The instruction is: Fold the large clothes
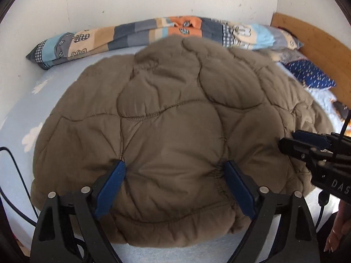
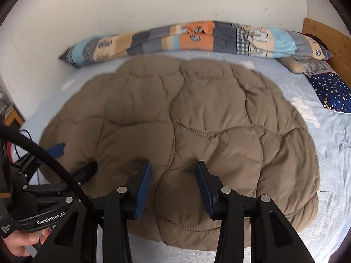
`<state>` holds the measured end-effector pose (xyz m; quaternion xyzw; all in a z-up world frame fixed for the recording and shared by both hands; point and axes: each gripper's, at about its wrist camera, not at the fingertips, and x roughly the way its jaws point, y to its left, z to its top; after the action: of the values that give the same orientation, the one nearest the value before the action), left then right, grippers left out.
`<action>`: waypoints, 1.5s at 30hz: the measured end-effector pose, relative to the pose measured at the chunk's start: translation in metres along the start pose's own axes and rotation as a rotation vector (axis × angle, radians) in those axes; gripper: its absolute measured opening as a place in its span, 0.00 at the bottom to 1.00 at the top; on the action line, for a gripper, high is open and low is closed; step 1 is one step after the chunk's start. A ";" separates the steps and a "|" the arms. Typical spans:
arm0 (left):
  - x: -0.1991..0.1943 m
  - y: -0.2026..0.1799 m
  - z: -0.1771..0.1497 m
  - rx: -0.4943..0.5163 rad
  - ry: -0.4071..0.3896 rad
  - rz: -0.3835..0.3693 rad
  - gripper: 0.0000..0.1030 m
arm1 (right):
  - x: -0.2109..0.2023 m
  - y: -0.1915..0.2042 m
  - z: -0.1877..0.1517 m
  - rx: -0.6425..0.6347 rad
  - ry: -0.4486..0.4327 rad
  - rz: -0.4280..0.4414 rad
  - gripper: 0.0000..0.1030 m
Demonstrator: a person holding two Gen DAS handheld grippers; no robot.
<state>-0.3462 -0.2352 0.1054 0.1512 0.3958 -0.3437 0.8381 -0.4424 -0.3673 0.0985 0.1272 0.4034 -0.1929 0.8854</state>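
A brown quilted padded coat (image 1: 175, 109) lies spread flat on the light blue bed sheet (image 1: 19, 118). My left gripper (image 1: 174, 166) stands wide open over the coat's near hem, its blue pads (image 1: 114, 184) dipping into the puffy fabric, which bulges between them without being pinched. My right gripper (image 2: 174, 164) is open with a narrower gap, hovering over the same coat (image 2: 197, 114) near its front edge; nothing is clamped between its pads. The right gripper (image 1: 294, 140) also shows at the right edge of the left wrist view, and the left gripper (image 2: 74, 157) at the left of the right wrist view.
A rolled patchwork quilt (image 2: 197, 37) lies along the white wall at the back. A dark blue starred pillow (image 2: 331, 92) and a wooden headboard (image 1: 313, 50) are at the right. Black cables (image 1: 17, 175) hang at the bed's left edge. A hand (image 2: 24, 243) holds the left gripper's handle.
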 end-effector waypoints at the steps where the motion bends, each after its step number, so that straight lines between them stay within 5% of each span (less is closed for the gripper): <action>1: 0.003 -0.002 -0.001 0.017 0.003 0.014 0.90 | 0.006 -0.001 -0.001 -0.002 0.020 -0.004 0.45; 16: 0.008 -0.005 -0.007 0.041 -0.006 0.034 0.92 | 0.032 -0.004 0.002 -0.010 0.099 -0.013 0.48; 25: 0.001 -0.002 -0.003 0.028 -0.029 0.023 0.92 | -0.007 -0.015 0.012 0.066 -0.041 0.027 0.48; 30: -0.001 -0.001 -0.003 0.032 -0.032 0.023 0.92 | -0.010 -0.037 0.037 0.103 -0.122 -0.041 0.53; 37: -0.030 0.005 0.029 0.039 -0.126 0.031 0.92 | 0.020 -0.089 0.076 0.224 -0.100 -0.092 0.55; 41: -0.009 0.030 0.062 -0.018 -0.072 0.025 0.92 | 0.021 -0.106 0.084 0.265 -0.107 -0.093 0.55; 45: 0.033 0.058 0.073 -0.088 0.070 0.003 0.92 | 0.025 -0.116 0.084 0.279 -0.080 -0.098 0.57</action>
<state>-0.2502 -0.2472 0.1264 0.1267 0.4391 -0.3191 0.8302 -0.4229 -0.5091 0.1257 0.2214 0.3430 -0.2947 0.8640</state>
